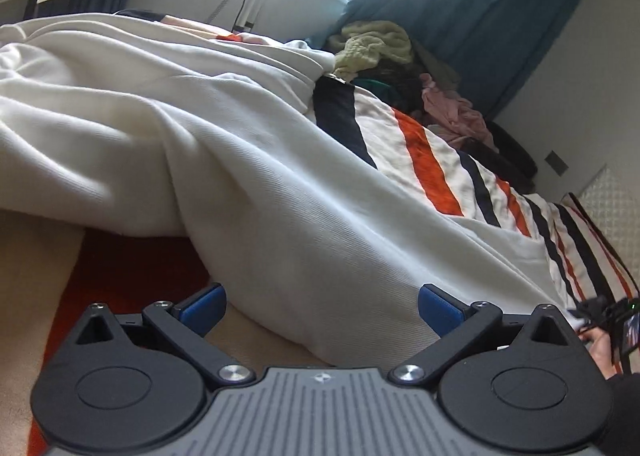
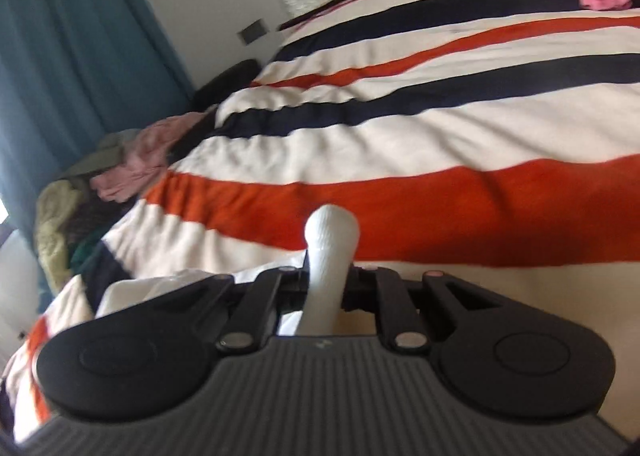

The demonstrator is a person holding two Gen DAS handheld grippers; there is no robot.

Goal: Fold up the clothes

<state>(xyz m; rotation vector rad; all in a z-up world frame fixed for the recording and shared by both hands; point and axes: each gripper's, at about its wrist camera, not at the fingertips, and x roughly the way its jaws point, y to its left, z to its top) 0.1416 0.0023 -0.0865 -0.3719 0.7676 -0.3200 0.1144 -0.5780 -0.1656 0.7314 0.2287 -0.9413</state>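
We read no writing anywhere. Our left gripper [image 1: 322, 306] tilts down over the striped bedspread [image 1: 436, 160], jaws spread wide, the white garment [image 1: 200, 144] lying loose between its blue pads [image 1: 438, 310]. Our right gripper [image 2: 330, 280] is pinched tight on a fold of white cloth [image 2: 331, 234].

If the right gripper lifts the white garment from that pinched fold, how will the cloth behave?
Likely floppy: the white garment lies in soft folds over the striped bedcover. It looks thick, so probably heavy, dragging. The right gripper pinches only a narrow fold, so it may slip.
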